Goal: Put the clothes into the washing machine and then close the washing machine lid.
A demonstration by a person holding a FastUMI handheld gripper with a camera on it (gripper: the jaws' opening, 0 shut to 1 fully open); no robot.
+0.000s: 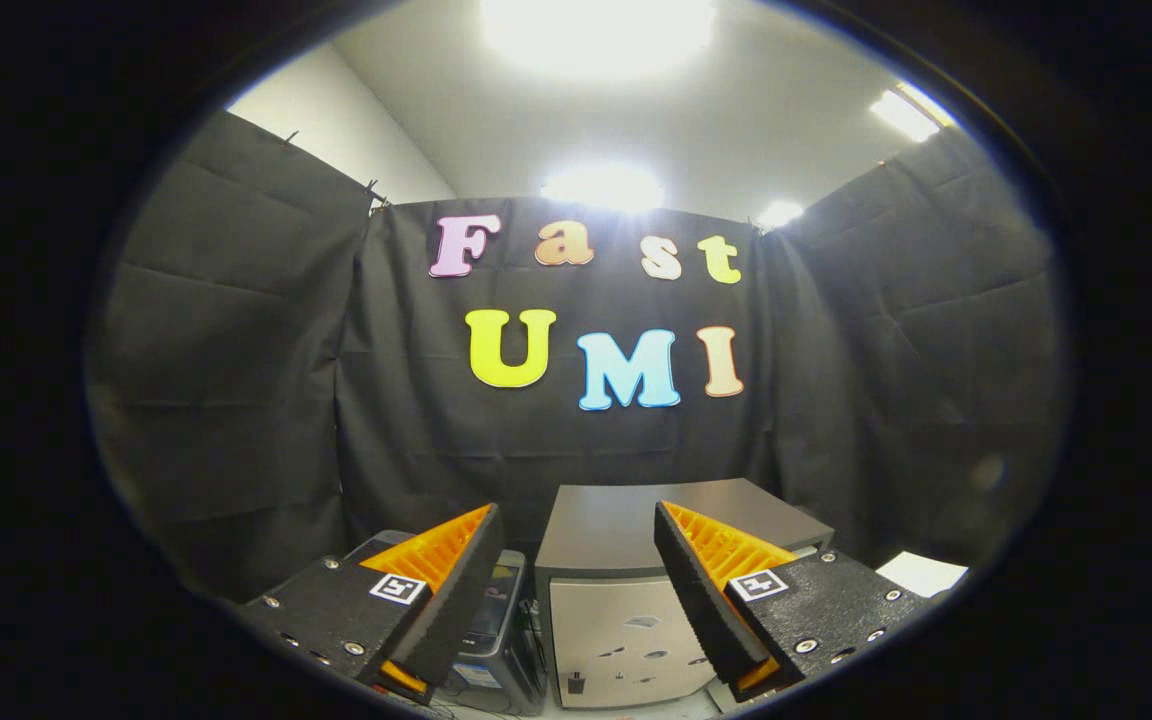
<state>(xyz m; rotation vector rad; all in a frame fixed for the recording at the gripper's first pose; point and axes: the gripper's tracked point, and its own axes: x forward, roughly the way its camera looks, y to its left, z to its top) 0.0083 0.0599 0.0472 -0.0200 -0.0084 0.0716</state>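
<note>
**Between open fingers, toward the washing machine**

Ahead at twelve o'clock, beyond the fingertips: washing machine (626, 600), a boxy grey unit with dark flat lid (636, 520) lying closed on top, pale front panel below. Gripper (576, 560) spread wide, holding nothing, orange-ribbed fingers (436, 550) flanking the machine. At ten o'clock, partly hidden behind the left finger, a darker appliance (501, 620). At three o'clock, a white sheet (921, 573). Behind everything, black cloth wall (236, 400); bright ceiling lights (596, 30) overhead.
</note>
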